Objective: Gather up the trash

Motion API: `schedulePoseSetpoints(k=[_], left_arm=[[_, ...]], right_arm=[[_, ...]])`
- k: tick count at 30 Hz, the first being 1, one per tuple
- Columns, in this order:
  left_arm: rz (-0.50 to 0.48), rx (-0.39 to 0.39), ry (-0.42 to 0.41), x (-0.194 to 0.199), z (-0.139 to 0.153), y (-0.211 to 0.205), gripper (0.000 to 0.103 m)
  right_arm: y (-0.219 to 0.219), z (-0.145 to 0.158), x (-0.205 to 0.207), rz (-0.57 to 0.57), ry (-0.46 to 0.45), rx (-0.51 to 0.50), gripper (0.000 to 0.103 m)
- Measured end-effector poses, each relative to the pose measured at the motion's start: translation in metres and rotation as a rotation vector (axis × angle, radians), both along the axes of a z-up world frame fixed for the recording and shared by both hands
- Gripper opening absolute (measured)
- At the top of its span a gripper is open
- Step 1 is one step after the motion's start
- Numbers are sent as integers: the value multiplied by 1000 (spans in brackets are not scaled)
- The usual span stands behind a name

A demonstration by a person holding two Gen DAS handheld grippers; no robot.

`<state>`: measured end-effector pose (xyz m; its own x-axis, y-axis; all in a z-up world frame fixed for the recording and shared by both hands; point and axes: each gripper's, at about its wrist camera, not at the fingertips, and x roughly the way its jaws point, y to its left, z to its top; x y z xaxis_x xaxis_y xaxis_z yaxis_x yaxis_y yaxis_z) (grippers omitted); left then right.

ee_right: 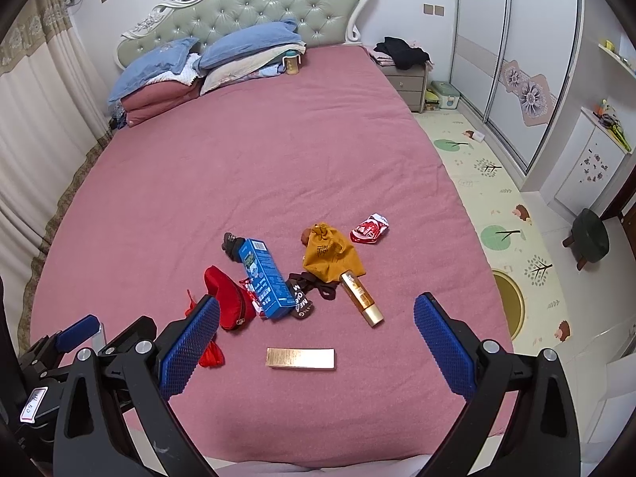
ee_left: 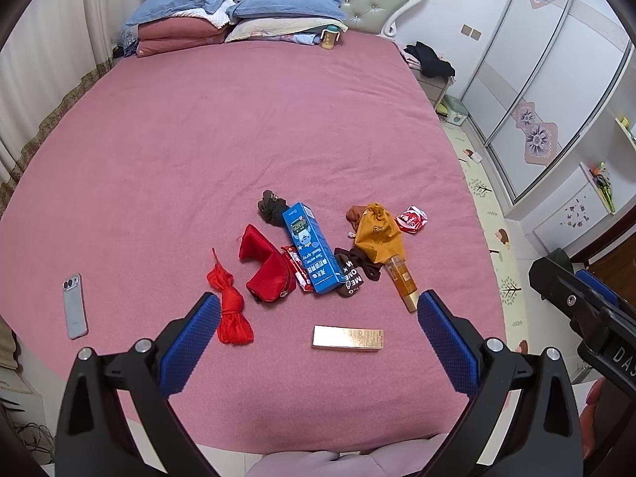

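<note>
A litter of items lies on the pink bed (ee_left: 198,139): a gold box (ee_left: 348,337) (ee_right: 301,358) nearest me, a blue carton (ee_left: 312,248) (ee_right: 265,278), a gold tube (ee_left: 404,281) (ee_right: 361,298), a red snack wrapper (ee_left: 412,219) (ee_right: 369,229), a small red-white wrapper (ee_left: 296,266), a mustard pouch (ee_left: 377,232), red pouches (ee_left: 266,268) and a red cloth (ee_left: 230,310). My left gripper (ee_left: 318,310) is open and empty above the bed's near edge, the gold box between its fingers. My right gripper (ee_right: 317,312) is open and empty, beside it.
A phone (ee_left: 74,305) lies on the bed at the left. Pillows (ee_left: 222,12) and a bottle (ee_left: 329,35) sit at the headboard. A nightstand (ee_right: 405,79), wardrobe (ee_right: 516,59), play mat (ee_right: 497,198) and stool (ee_right: 590,234) are on the right. Dark socks (ee_left: 355,268) lie amid the litter.
</note>
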<state>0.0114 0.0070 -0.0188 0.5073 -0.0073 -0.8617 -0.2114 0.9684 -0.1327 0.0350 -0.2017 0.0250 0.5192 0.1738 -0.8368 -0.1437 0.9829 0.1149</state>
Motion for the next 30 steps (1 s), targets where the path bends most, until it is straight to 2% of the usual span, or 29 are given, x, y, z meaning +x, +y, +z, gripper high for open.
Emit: schedulePoseSetpoints(k=[15, 30], left_arm=[[12, -18, 21, 4, -5, 7, 99], [74, -74, 57, 4, -18, 26, 99]], right_arm=[[6, 0, 8, 19, 14, -10, 94], [16, -6, 14, 50, 29, -11, 94]])
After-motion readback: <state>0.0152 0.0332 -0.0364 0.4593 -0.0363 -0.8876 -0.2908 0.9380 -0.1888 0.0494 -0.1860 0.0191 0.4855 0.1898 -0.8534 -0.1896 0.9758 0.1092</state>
